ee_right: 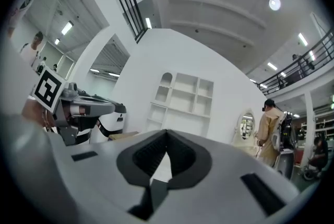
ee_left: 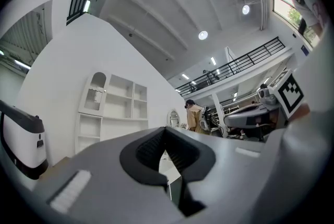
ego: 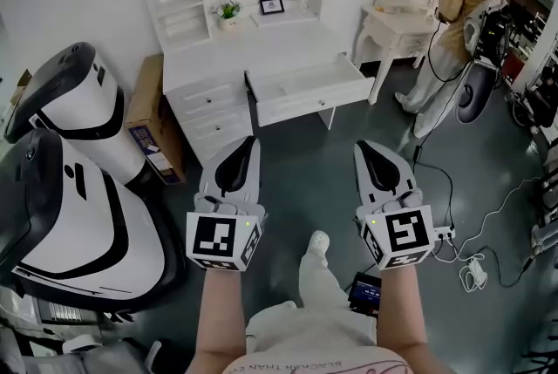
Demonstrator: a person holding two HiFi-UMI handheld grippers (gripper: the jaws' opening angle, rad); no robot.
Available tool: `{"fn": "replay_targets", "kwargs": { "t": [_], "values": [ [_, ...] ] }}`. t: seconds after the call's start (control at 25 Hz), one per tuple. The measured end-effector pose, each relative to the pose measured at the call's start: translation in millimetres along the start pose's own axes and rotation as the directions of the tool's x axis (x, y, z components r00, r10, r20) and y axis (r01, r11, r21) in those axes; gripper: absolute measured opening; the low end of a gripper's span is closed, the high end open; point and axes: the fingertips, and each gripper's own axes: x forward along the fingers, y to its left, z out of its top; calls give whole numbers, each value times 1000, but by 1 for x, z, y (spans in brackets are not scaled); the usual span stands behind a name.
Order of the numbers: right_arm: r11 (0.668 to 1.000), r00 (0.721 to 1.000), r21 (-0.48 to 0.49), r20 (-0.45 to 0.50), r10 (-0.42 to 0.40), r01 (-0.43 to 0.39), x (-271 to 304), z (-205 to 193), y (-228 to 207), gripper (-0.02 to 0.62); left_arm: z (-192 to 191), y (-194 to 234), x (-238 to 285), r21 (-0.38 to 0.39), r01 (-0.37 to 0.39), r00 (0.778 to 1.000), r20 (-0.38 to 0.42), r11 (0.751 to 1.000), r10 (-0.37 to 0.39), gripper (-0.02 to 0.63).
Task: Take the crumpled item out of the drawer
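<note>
The white desk (ego: pixel 261 45) stands ahead with its upper right drawer (ego: pixel 310 90) pulled open. From here the inside of the drawer shows only white, and I cannot make out a crumpled item. My left gripper (ego: pixel 247 140) and right gripper (ego: pixel 367 146) hover side by side over the grey floor, short of the desk and pointing toward it. Both are shut with nothing between the jaws. In the left gripper view the left gripper (ee_left: pixel 166 130) has its pads meeting at the tip. The right gripper (ee_right: pixel 167 133) looks the same in the right gripper view.
Two big white-and-black machines (ego: pixel 78 102) (ego: pixel 70 215) crowd the left side, with a cardboard box (ego: pixel 148 115) beside the desk. A vanity table with a mirror (ego: pixel 403 15) and a standing person (ego: pixel 453 23) are at the back right. Cables (ego: pixel 488 224) lie on the floor at right.
</note>
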Motion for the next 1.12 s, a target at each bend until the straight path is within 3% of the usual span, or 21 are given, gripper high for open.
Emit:
{"fn": "replay_targets", "kwargs": {
  "t": [0.36, 0.88, 1.12],
  "values": [
    [999, 998, 17, 27, 47, -48, 89, -22, -29, 6, -32, 47, 69, -3, -46, 999, -21, 999, 46, 8],
    [992, 992, 4, -13, 126, -126, 248, -70, -134, 6, -92, 93, 254, -29, -87, 993, -83, 996, 84, 8],
    [988, 988, 14, -30, 154, -154, 292, -90, -173, 6, -109, 99, 309, -31, -108, 989, -108, 994, 104, 8]
  ]
}}
